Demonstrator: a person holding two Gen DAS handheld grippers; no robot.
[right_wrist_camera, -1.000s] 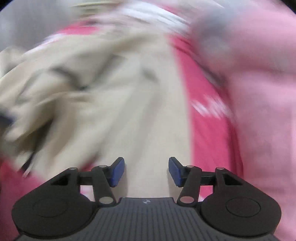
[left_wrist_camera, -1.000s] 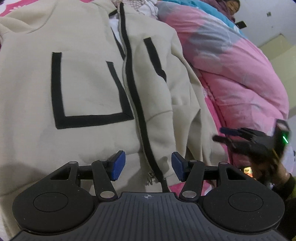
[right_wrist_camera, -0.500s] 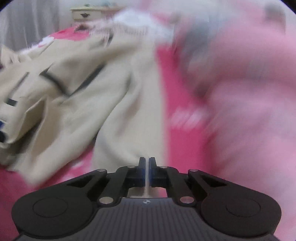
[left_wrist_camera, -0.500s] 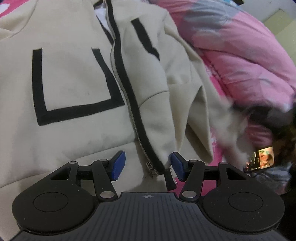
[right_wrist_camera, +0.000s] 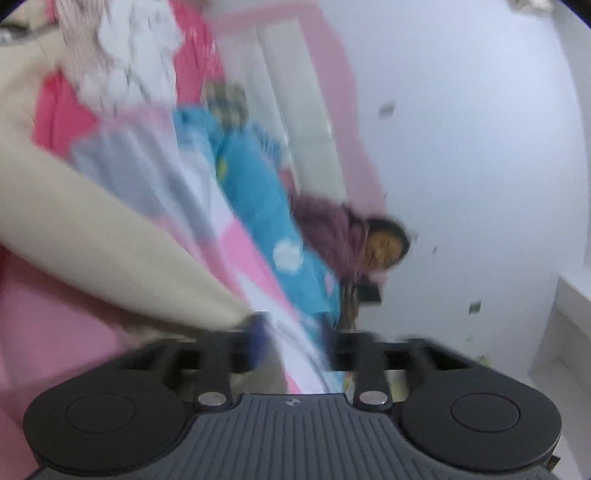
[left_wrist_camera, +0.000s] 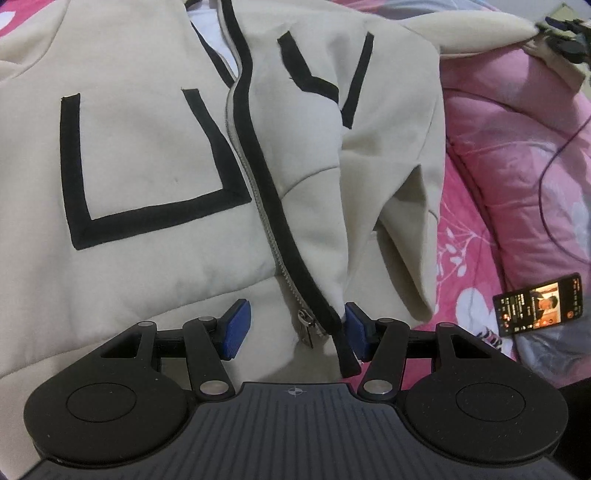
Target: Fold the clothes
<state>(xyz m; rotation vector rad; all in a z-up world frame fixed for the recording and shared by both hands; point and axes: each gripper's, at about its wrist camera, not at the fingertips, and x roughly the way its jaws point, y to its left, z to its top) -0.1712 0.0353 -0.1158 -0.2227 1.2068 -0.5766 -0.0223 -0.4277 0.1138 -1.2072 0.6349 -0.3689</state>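
Left wrist view: the left gripper (left_wrist_camera: 295, 330) hangs low over the hem of a cream fleece zip-up jacket with black trim (left_wrist_camera: 155, 155), its two blue pads spread apart. The zipper's metal pull (left_wrist_camera: 306, 326) and the black-edged hem end lie between the pads; the right-hand pad sits right against that black edge, but whether it presses on it cannot be told. Nothing is pinched. From the zipper pull, the zipper (left_wrist_camera: 258, 184) runs up and away through the middle of the jacket. Left of the zipper lies a black-outlined pocket shape; right of it the front panel is bunched into folds. The jacket lies spread on a pink floral bedspread (left_wrist_camera: 498, 184). Farther right of the zipper a lit phone (left_wrist_camera: 539, 304) rests on that bedspread. At the top right a cream sleeve (left_wrist_camera: 480, 27) stretches out to the right gripper (left_wrist_camera: 565, 37), small and far from the zipper.

Right wrist view, heavily blurred: the right gripper (right_wrist_camera: 291, 347) has its jaws opening, and the cream sleeve (right_wrist_camera: 110, 240) ends against the left pad; whether it is still caught there cannot be told. Beyond are blue and pink bedding (right_wrist_camera: 258, 192), a person in a purple top (right_wrist_camera: 332, 229) and a white wall (right_wrist_camera: 480, 147).
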